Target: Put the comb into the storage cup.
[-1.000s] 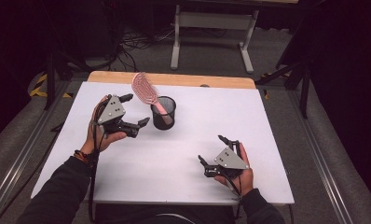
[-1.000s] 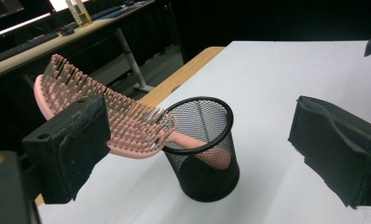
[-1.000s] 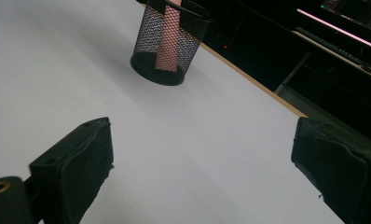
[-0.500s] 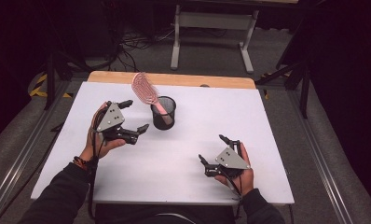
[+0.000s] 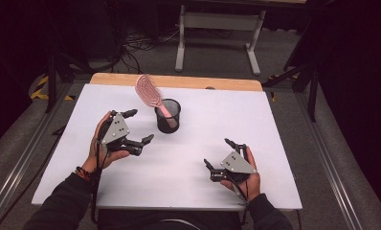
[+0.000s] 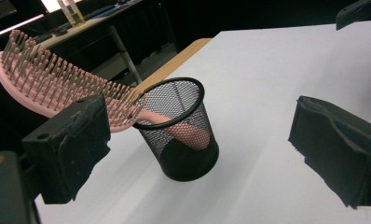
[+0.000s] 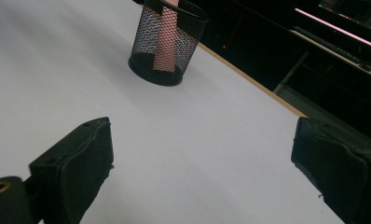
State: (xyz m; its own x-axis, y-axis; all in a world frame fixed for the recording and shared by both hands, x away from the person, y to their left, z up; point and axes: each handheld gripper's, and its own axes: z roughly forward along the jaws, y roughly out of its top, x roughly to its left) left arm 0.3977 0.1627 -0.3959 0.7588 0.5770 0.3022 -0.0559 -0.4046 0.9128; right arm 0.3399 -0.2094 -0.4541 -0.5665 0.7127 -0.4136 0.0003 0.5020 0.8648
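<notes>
White worktop [image 5: 274,124] carries everything; no writing or brand can be read on any of it. At the left, the left claw [image 5: 137,127] is spread wide with nothing in it, now drawn back nearer the person than a second ago. Just beside it stands the black mesh cup [image 5: 168,115], the pink hairbrush [image 5: 150,93] leaning out handle-down, unmoved. The right claw [image 5: 221,155] rests agape and empty.

White table [image 5: 274,124], grey floor [image 5: 351,158]

Black wire-mesh cup [image 6: 183,130] (metal), pink plastic hairbrush [image 6: 58,88].
</notes>
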